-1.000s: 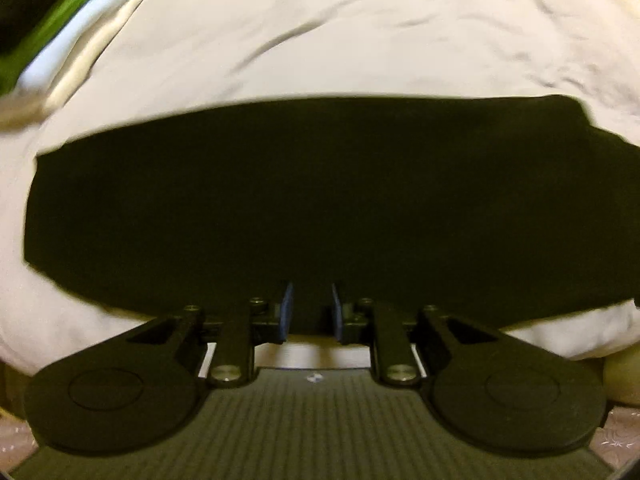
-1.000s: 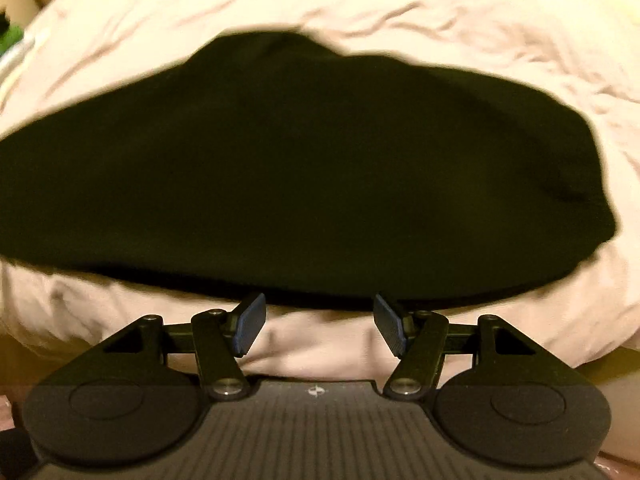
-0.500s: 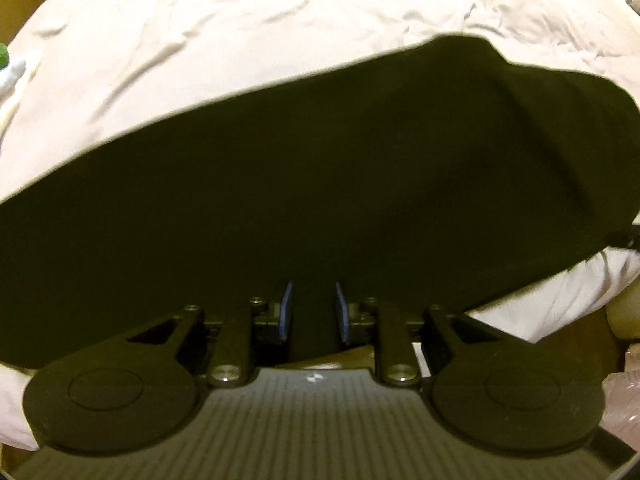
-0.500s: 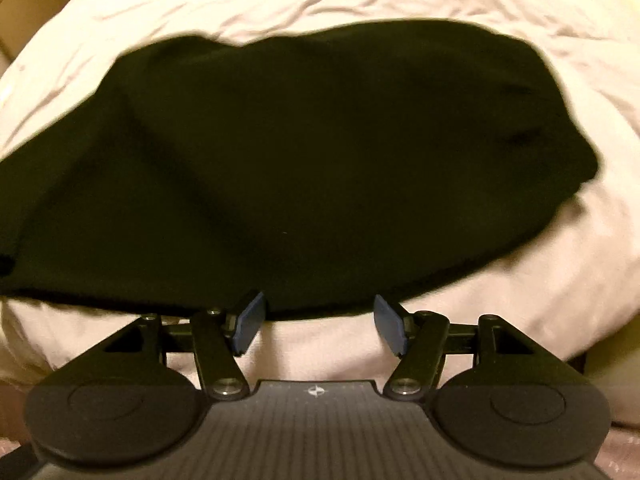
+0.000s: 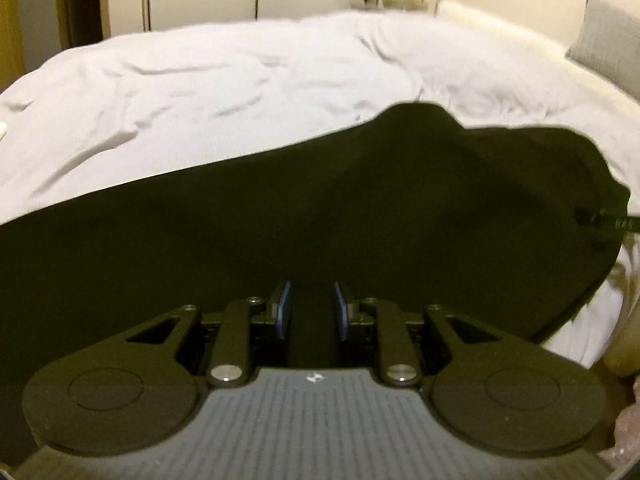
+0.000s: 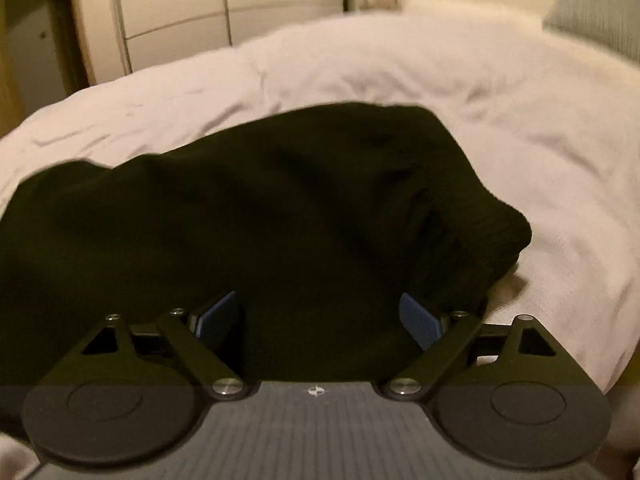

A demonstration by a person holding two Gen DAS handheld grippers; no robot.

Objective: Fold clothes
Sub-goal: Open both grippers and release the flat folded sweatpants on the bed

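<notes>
A soft, limp black garment (image 5: 304, 216) sprawls across the bed (image 5: 208, 92); left claw (image 5: 310, 310) pinches its near hem, right claw (image 6: 320, 316), jaws just widened, straddles it ungripped.

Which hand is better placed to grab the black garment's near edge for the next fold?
Probably the right. The right gripper has just been opening, its blue fingers spread astride the black garment. The left gripper looks nearly closed around a strip of cloth.
</notes>
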